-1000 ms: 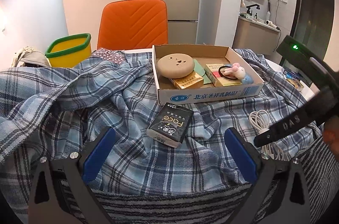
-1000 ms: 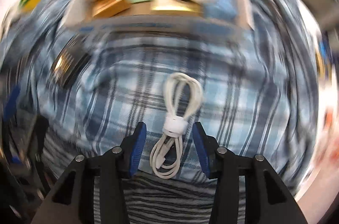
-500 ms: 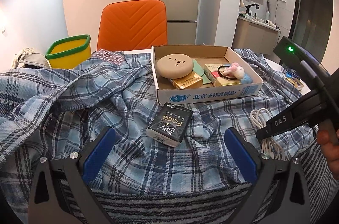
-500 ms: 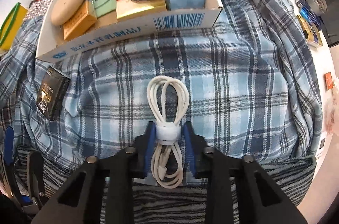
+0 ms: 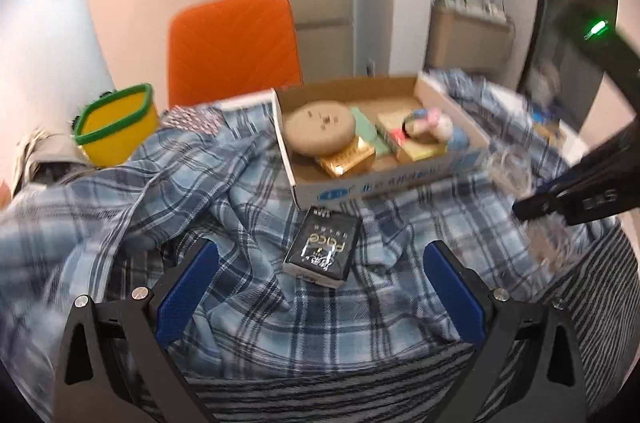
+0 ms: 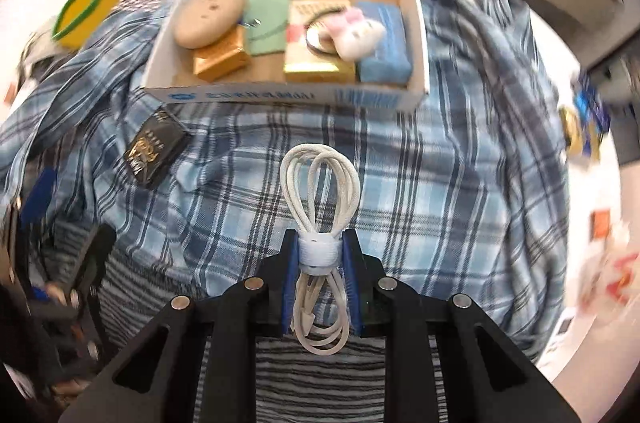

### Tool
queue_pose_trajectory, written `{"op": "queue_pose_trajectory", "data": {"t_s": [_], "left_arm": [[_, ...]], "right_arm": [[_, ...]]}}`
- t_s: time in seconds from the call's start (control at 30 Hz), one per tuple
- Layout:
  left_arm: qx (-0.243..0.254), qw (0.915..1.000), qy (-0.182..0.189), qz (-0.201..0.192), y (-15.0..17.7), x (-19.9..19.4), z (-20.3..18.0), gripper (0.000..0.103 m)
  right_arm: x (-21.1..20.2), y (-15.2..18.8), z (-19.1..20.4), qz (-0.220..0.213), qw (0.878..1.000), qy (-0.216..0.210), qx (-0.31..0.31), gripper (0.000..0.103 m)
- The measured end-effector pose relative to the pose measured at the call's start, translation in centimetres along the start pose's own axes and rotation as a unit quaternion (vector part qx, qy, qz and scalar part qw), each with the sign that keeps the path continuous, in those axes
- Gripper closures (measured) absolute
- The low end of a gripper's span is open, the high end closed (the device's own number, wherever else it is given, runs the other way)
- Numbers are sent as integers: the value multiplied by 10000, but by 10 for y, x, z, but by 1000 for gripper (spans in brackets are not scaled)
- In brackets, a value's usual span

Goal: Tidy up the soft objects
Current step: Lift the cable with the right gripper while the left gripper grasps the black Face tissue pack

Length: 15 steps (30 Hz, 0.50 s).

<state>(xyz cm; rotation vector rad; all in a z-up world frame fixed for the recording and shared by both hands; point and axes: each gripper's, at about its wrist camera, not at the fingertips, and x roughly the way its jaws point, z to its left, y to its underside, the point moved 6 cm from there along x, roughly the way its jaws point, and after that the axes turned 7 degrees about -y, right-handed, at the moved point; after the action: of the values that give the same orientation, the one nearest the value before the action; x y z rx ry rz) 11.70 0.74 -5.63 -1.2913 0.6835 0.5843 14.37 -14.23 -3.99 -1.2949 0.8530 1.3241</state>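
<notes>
Cable bundle (image 6: 320, 223) is pinched at its wrap by the right tongs (image 6: 319, 255), near the desk's front edge. Left tongs (image 5: 320, 283) are spread, idle. Transfer into the cardboard box (image 6: 280, 97) is judged next.

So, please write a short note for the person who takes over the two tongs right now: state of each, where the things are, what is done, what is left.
Right tongs: shut on the white cable bundle, gripped at its wrap band, above the plaid cloth.
Left tongs: open, empty, hovering over the cloth, black packet lying ahead between the fingers.
Cardboard box: already holds a round beige cushion, plush toy, blue pack and other small packs.
Done: cable grasped.
Left: probably carry the cable to the box and release; the black packet lies outside the box.
</notes>
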Motion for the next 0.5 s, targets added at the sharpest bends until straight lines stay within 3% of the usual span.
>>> {"op": "queue_pose_trajectory", "data": {"t_s": [0.23,0.37,0.5], "left_arm": [[547,9942,260,891,-19,31,-6,19],[757,9824,625,1588,-22,49,-14,24],[883,9700,763,2132,-27,68,-18,33]], "right_arm": [[-6,-1,-3,-12,9979,-184,-622,80],[1,-7,-6,45,9965,-103,-832,80],[4,-19,-7,70,9954,41,-955,80]]}}
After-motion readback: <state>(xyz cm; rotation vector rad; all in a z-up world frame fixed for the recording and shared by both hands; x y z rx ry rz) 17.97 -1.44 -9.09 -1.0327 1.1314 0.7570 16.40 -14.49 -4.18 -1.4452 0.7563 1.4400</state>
